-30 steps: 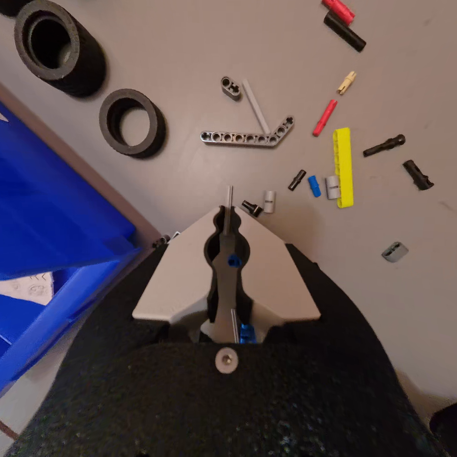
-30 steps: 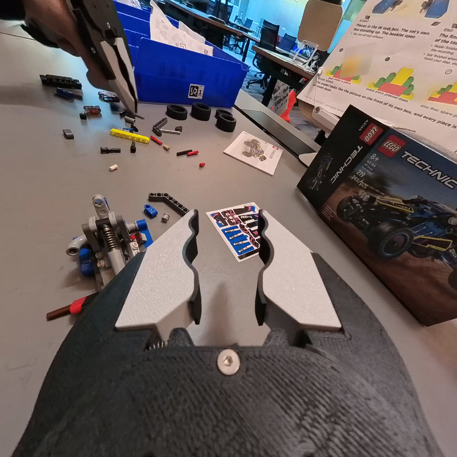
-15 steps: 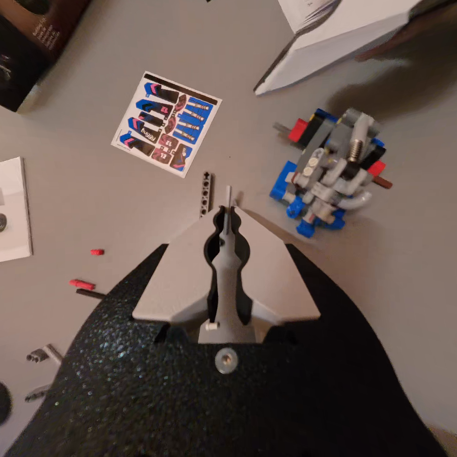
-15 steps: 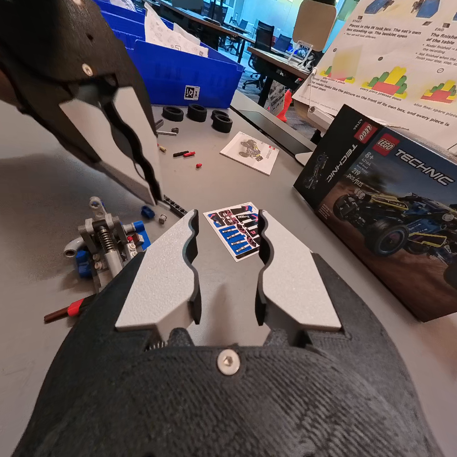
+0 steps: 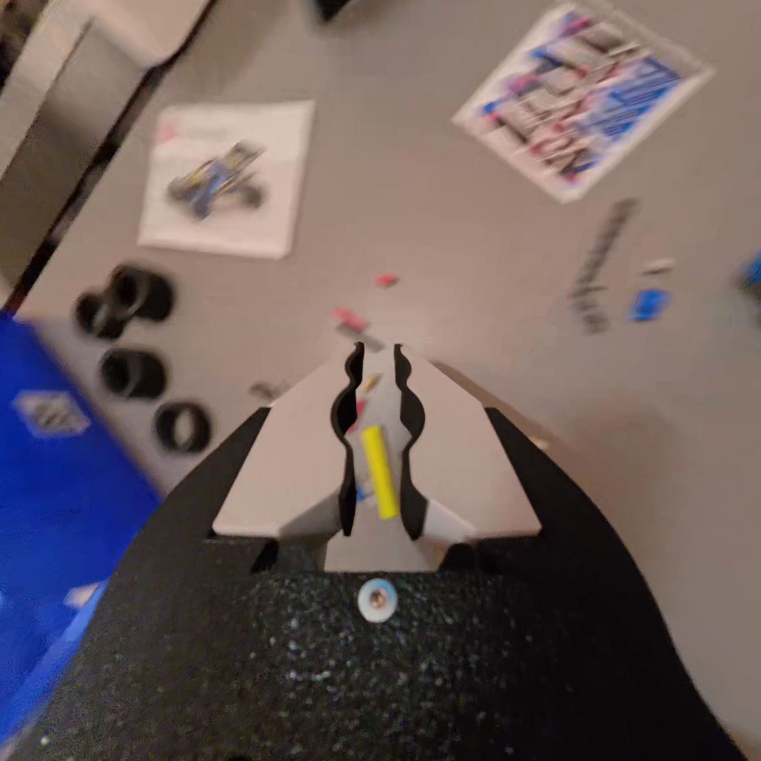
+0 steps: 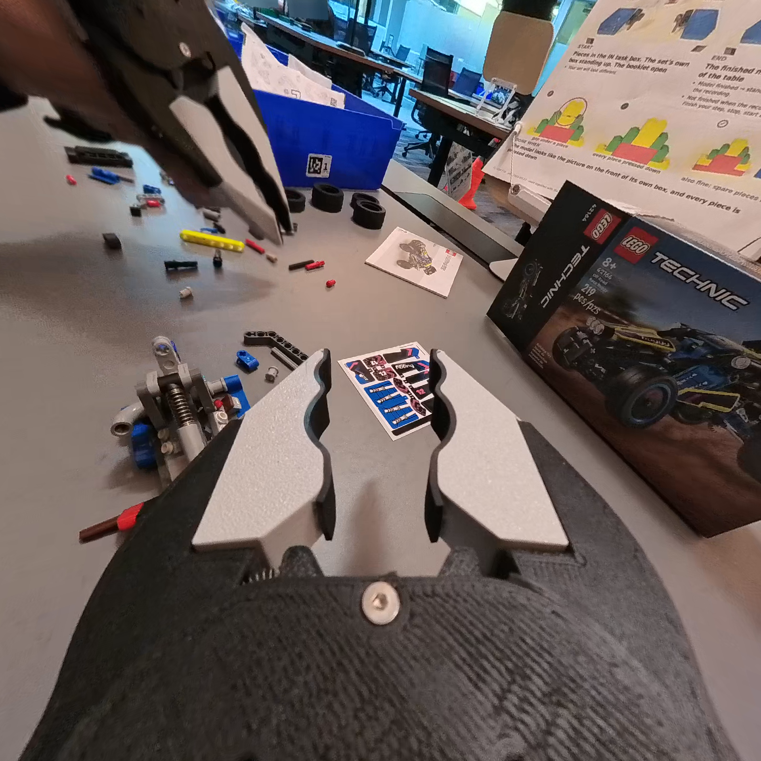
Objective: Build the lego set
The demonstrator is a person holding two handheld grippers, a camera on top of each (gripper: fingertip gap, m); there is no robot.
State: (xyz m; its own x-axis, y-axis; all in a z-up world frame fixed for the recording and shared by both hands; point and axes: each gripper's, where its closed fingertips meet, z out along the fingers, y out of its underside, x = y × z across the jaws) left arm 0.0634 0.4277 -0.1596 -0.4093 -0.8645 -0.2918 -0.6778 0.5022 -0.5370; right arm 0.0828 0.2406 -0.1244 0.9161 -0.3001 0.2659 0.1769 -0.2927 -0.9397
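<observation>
My left gripper (image 5: pixel 379 348) is slightly open with nothing between its fingers. It hangs over the loose parts, above a yellow beam (image 5: pixel 379 473). The right wrist view shows it at upper left (image 6: pixel 284 230), tips just past the yellow beam (image 6: pixel 212 240). The left wrist view is motion-blurred. My right gripper (image 6: pixel 379 354) is open and empty, low over the table in front of the sticker sheet (image 6: pixel 391 391). The grey and blue part-built model (image 6: pixel 177 407) with a spring stands to its left. A black bent beam (image 6: pixel 271 341) and a small blue connector (image 6: pixel 247 359) lie beyond the model.
Black tyres (image 6: pixel 327 197) sit by a blue bin (image 6: pixel 329 140) at the back. The booklet (image 6: pixel 416 261) lies mid-table. The set's box (image 6: pixel 638 341) stands at the right. A brown axle with a red bush (image 6: pixel 111 525) lies at the near left. Small pins are scattered around the yellow beam. Tip to tip, the grippers are about 20 cm apart. About 9 cm separates my right fingertips from the small blue connector (image 6: pixel 247 359).
My left gripper swung from beside the model back over the loose parts and opened. The thin grey axle it held is no longer in it. The right gripper has not moved.
</observation>
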